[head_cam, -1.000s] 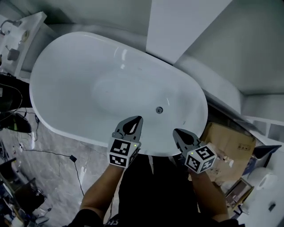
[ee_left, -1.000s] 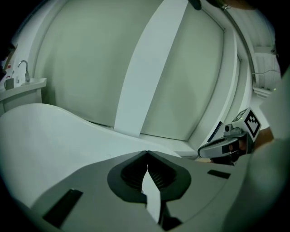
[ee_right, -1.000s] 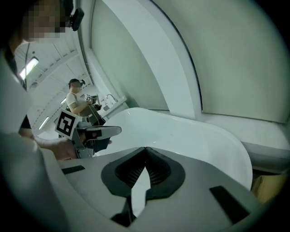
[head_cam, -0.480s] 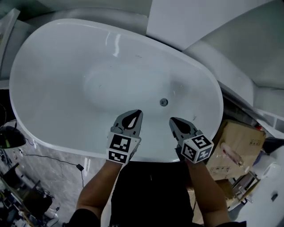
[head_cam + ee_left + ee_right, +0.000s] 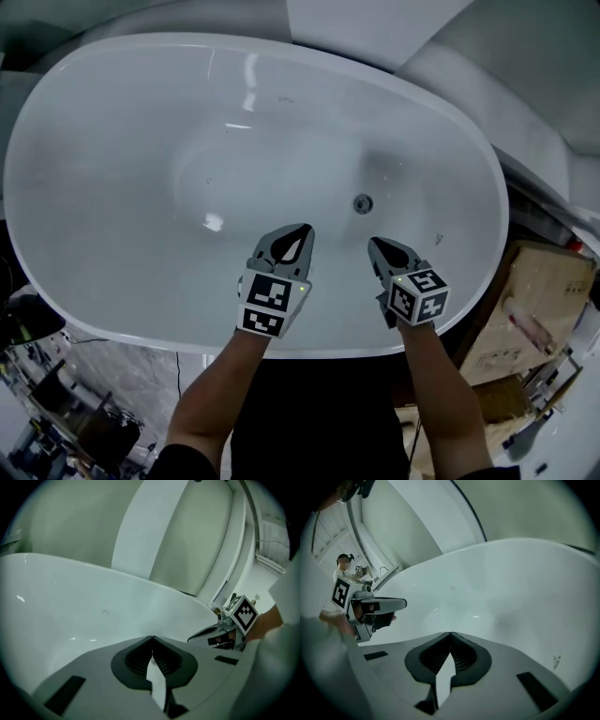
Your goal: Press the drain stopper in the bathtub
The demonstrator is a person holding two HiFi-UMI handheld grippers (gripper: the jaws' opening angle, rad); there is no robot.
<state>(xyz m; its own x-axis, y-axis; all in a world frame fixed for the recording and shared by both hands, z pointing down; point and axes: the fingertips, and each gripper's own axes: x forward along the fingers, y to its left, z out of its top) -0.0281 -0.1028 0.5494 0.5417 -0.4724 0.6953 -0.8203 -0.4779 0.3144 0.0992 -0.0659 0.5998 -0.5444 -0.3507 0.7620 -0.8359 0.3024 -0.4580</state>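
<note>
A white oval bathtub (image 5: 84, 281) fills the head view. Its small round metal drain stopper (image 5: 362, 202) sits on the tub floor, right of centre. My left gripper (image 5: 302, 231) hangs over the near side of the tub, shut and empty, down and left of the stopper. My right gripper (image 5: 375, 245) is also shut and empty, a short way nearer me than the stopper. Each gripper view looks along shut jaws at the tub's inner wall (image 5: 70, 611) (image 5: 511, 588); the stopper does not show there. The right gripper (image 5: 206, 634) appears in the left gripper view, the left gripper (image 5: 401, 604) in the right one.
A brown cardboard box (image 5: 525, 300) stands on the floor right of the tub. Cables and dark equipment (image 5: 37, 375) lie at the lower left. A white panel (image 5: 356, 28) and grey wall rise behind the tub.
The view has shifted so the tub fills more of the frame. Both grippers have moved forward over the tub's near side, closer to the drain stopper. Both stay shut.
</note>
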